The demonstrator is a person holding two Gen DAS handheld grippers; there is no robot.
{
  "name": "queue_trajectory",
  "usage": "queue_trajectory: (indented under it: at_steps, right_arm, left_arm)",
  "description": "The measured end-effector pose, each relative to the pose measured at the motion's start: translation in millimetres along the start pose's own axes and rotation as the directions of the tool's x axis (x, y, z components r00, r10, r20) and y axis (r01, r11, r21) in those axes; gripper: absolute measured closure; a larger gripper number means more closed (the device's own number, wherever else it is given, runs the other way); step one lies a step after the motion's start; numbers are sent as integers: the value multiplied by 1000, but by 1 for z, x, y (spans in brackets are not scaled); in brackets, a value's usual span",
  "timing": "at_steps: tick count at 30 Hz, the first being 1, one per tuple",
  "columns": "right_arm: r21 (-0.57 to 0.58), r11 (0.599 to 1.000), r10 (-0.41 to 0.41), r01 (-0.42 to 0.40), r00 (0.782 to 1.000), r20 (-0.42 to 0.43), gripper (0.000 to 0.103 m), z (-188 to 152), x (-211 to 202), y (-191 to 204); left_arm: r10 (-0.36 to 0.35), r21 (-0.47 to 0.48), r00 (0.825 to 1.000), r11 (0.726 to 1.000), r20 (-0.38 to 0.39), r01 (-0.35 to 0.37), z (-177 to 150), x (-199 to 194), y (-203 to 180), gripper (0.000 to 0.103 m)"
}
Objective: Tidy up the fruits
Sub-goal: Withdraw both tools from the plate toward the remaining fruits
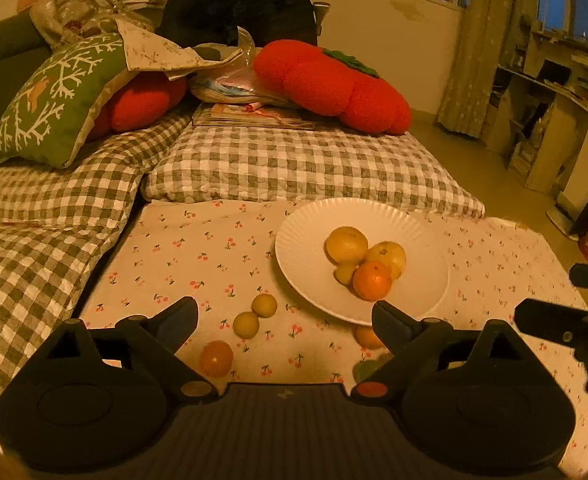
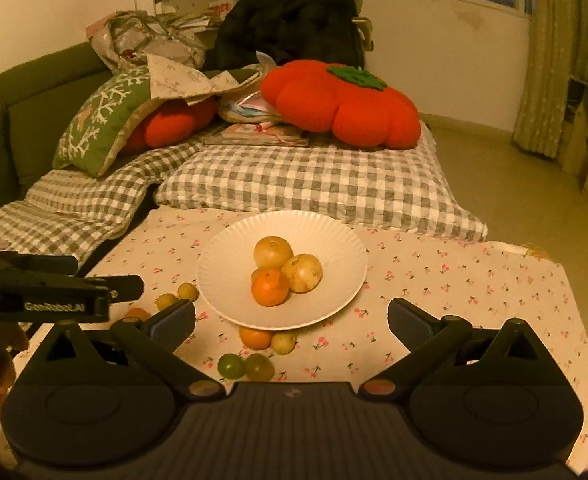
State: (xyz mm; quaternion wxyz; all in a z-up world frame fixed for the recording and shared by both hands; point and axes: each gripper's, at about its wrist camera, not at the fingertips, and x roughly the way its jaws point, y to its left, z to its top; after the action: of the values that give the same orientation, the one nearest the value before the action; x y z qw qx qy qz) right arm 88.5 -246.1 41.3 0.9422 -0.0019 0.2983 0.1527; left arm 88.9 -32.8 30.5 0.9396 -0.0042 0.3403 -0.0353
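Fruit sorting, mid-task, seen from both wrist cameras. The white plate (image 2: 333, 236) sits on the cherry-print cloth (image 2: 453, 280) and serves as the collection point: two large yellowish fruits (image 2: 273, 252) lie at its centre with an orange mandarin (image 2: 270, 286) resting against them at 6 o'clock, and a small yellow fruit partly hidden behind the mandarin. The pile huddles together, probably because the dish slopes inward.

Loose fruit rings the plate on the cloth. In the right wrist view, a second mandarin (image 2: 255, 338) and a small yellow fruit (image 2: 284, 342) touch the plate's rim at 6 o'clock, with two green grapes (image 2: 246, 366) just beyond them towards the camera. Two small yellow fruits (image 1: 256, 314) and a third mandarin (image 1: 216, 358) lie off the plate at about 8 o'clock in the left wrist view.

The left gripper (image 1: 284, 318) hangs above the loose fruit with its jaws spread wide and nothing between them. The right gripper (image 2: 292, 322) is likewise spread and empty, framing the plate's near edge and the fruit below it. Both claws look poised for a fresh pick; the fruit nearest each is the likely next target.

The sofa behind, with checked cushions (image 2: 313, 176) and a red pumpkin-shaped pillow (image 2: 341, 100), plays no part.
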Motion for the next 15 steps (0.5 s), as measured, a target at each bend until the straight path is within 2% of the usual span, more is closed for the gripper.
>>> queue_trajectory:
  at_steps: [9,15]
  right_arm:
    - [-24,999,-38,38,999,8,0,-7,-3,9]
    - [-35,999,-1,-2,998,-66,0,-15,13,16]
  left_arm:
    - [15,40,1000,999,-18,-15,-13,0,-2,12]
    - [9,35,998,999,-55,-7,-16,8,1,12]
